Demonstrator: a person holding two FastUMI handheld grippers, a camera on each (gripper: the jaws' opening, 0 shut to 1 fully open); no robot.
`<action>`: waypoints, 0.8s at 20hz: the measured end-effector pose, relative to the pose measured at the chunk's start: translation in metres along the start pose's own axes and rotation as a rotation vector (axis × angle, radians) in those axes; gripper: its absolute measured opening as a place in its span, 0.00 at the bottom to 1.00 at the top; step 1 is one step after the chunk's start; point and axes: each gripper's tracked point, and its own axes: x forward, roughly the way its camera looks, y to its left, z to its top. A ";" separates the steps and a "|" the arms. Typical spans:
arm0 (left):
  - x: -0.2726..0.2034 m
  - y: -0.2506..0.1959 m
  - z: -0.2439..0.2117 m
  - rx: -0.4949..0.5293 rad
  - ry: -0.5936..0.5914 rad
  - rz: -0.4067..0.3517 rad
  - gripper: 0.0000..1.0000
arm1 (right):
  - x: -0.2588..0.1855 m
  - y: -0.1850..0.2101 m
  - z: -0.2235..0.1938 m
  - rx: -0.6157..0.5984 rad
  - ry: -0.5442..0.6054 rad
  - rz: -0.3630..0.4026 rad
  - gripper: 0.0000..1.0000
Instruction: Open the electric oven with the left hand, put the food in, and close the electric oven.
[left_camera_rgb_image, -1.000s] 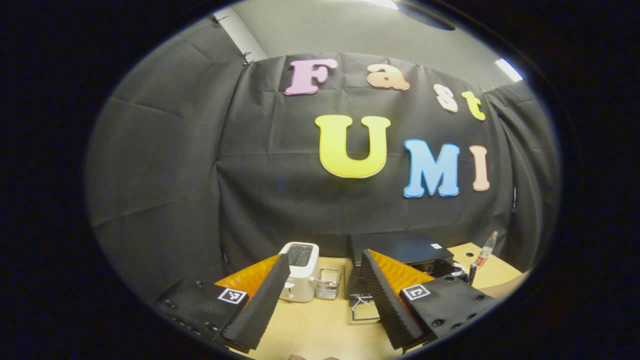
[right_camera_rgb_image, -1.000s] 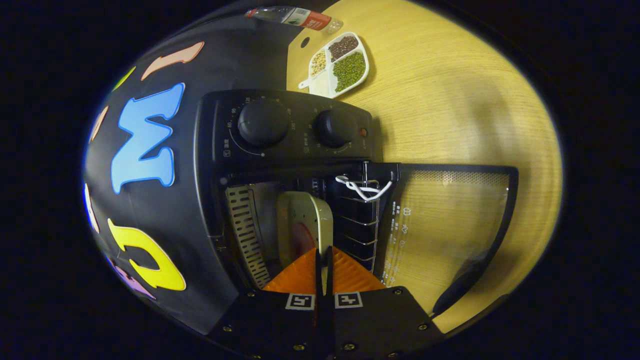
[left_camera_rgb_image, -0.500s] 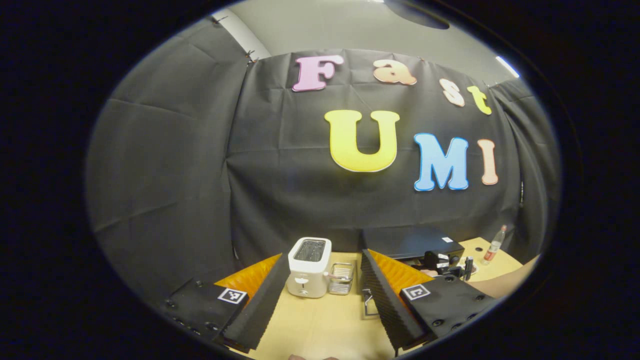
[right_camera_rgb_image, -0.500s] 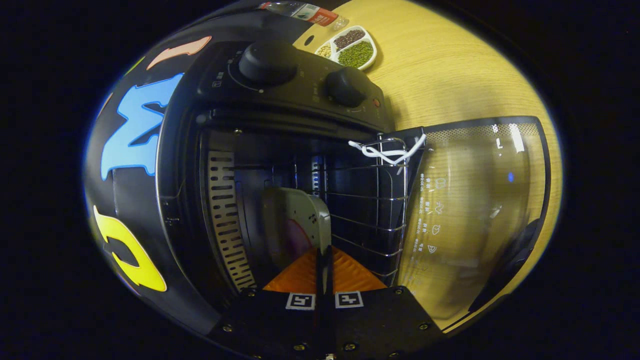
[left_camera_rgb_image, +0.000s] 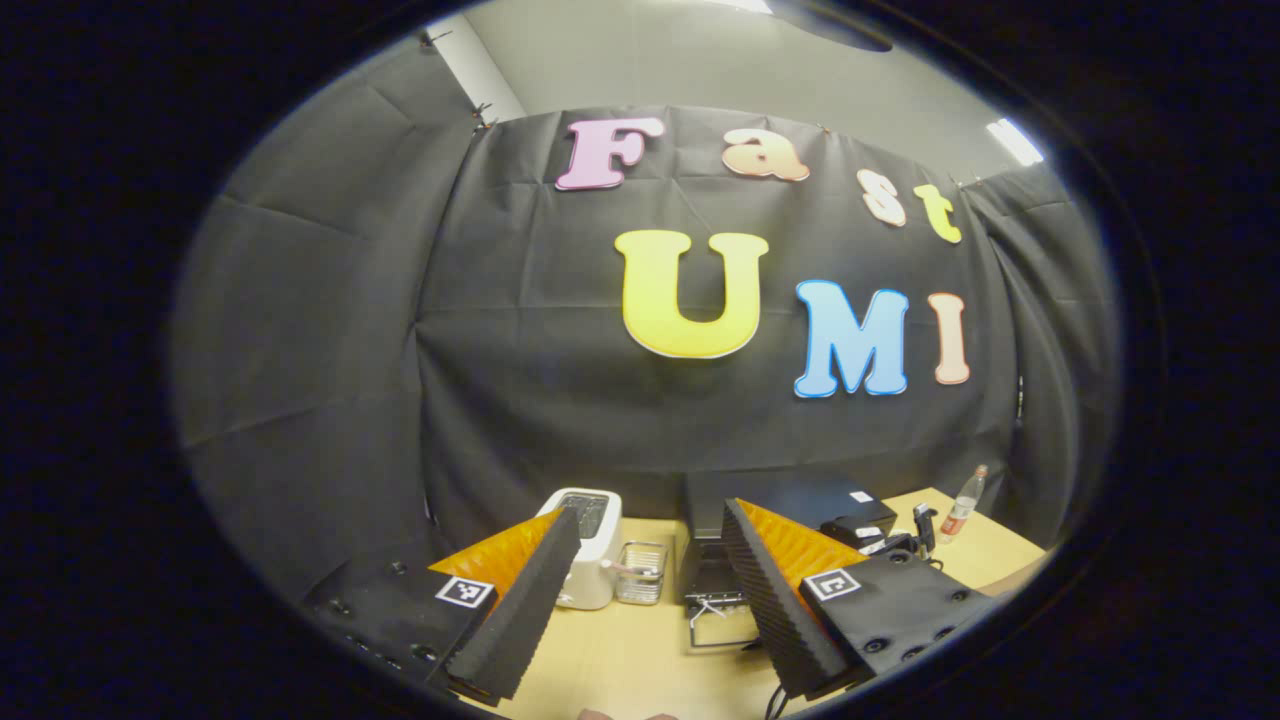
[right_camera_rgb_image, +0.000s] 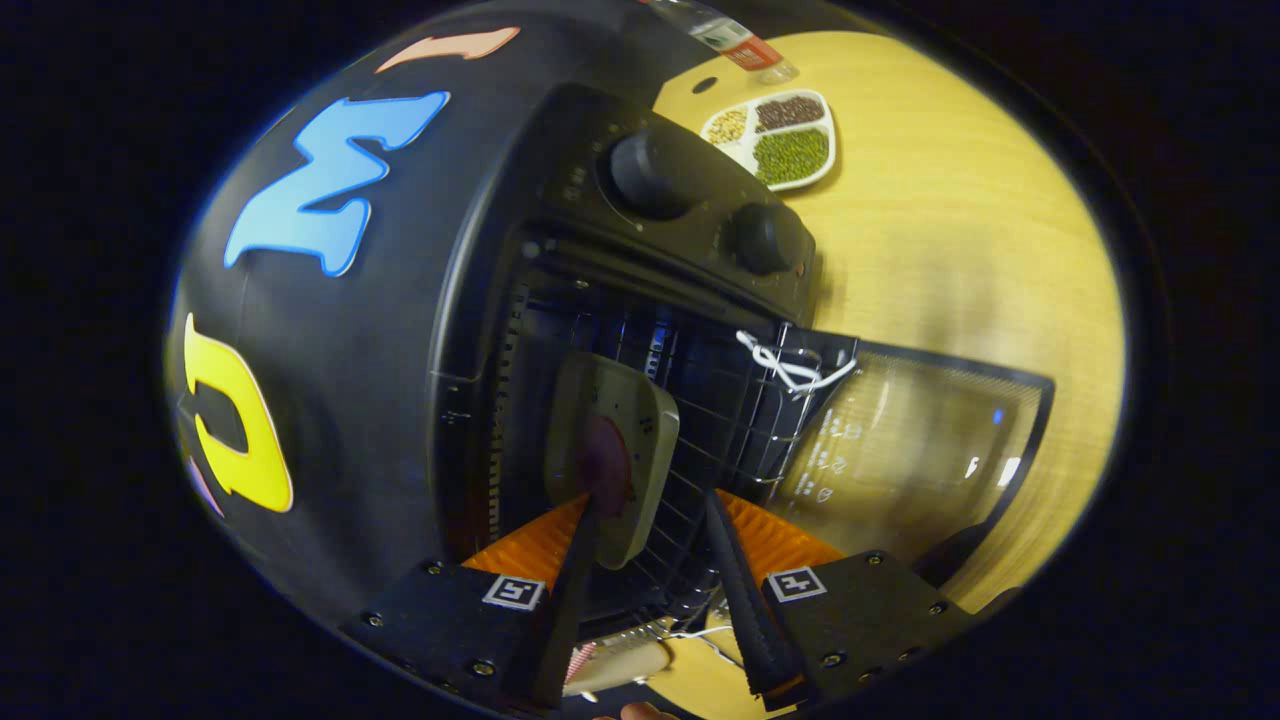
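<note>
Two fingers of the right gripper stand apart in the right gripper view, with the near rim of a pale plate between them, no longer pinched as far as the view lets me judge. The plate carries a dark reddish piece of food and lies on the wire rack inside the open electric oven. Beyond the rack, the glass door hangs folded down over the table, and farther off a divided dish of beans sits beside a bottle.

In the left gripper view, the left gripper is also spread wide and holds nothing, well back from the oven. A white toaster and a small wire basket stand beyond its fingers.

Closing the door looks to be the step left. The risk I see is the plate's near edge: it seems to sit close to the rack's front, so a finger catching it on the way out could drag it forward, and the door might then strike it. The left gripper could also slip off the door's handle.
</note>
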 end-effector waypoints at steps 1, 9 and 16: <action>0.002 -0.008 0.000 -0.004 0.000 -0.011 0.97 | -0.008 -0.006 0.003 -0.057 0.008 -0.013 0.66; 0.029 -0.081 -0.012 -0.001 0.028 -0.088 1.00 | -0.099 -0.021 0.087 -0.590 -0.062 0.041 0.67; 0.025 -0.161 0.003 0.033 -0.001 -0.123 0.97 | -0.248 0.052 0.170 -1.122 -0.357 0.312 0.70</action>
